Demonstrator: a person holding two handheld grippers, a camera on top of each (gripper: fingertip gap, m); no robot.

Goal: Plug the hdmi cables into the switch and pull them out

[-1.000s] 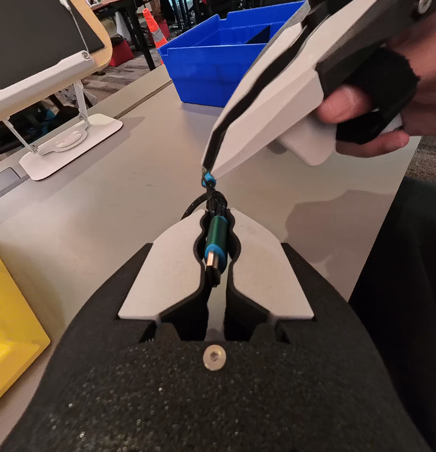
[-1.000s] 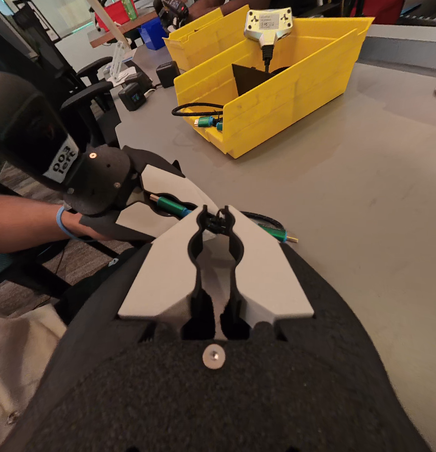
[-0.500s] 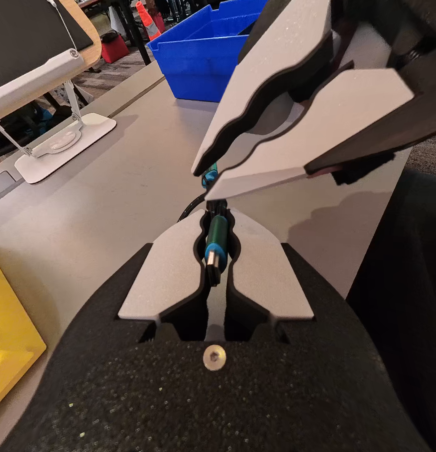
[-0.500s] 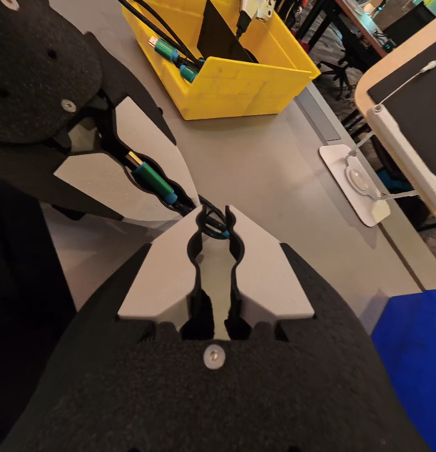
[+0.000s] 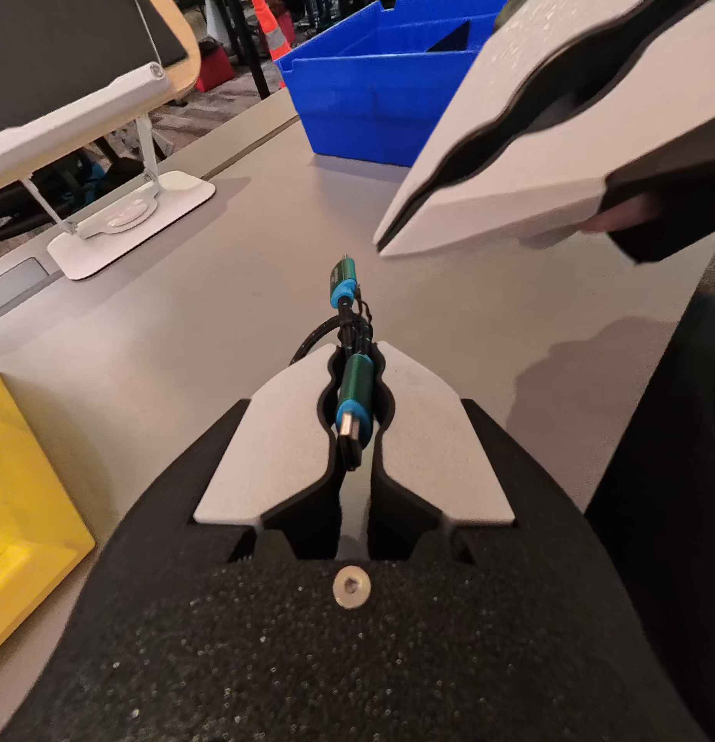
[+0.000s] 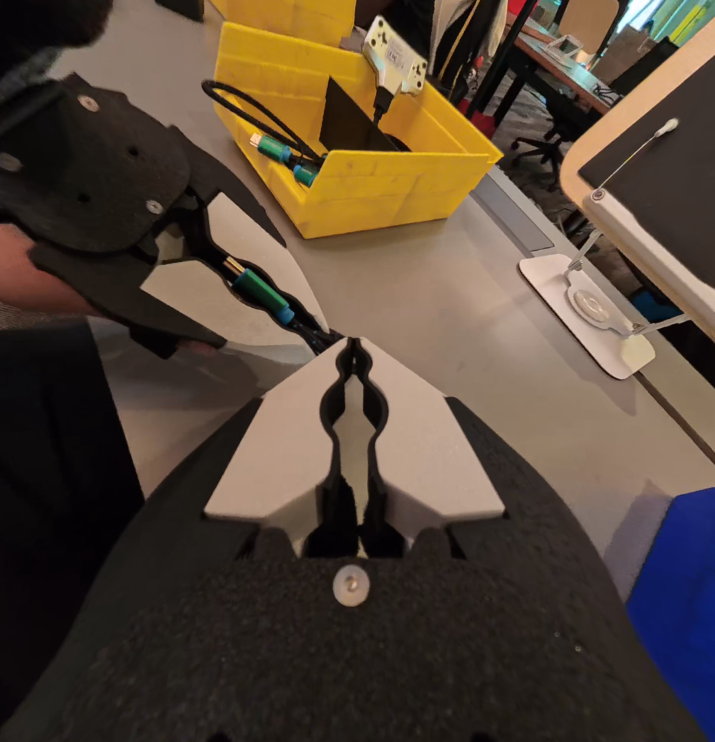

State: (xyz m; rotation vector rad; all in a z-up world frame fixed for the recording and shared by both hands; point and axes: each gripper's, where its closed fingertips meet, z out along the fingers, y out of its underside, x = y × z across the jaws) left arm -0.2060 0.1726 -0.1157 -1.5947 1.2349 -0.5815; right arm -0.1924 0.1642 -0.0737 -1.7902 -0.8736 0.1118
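Left view: left claw [image 5: 355, 353] clamps green plug [image 5: 356, 387], bundled cable [image 5: 349, 325] runs forward over desk [image 5: 227, 305]. Right view: right claw [image 6: 352, 345] closed, tips empty, beside cable; switch [image 6: 394, 60] on yellow bin [image 6: 388, 188].

Each camera sits just behind its own jaws, low and close over the counter [image 5: 227, 321]. The left wrist view faces the blue bin [image 5: 371, 92]; the right wrist view faces the yellow bin [image 6: 388, 192]. Both views show the white stand [image 5: 131, 225] and the counter between them, and each catches the other gripper close by.
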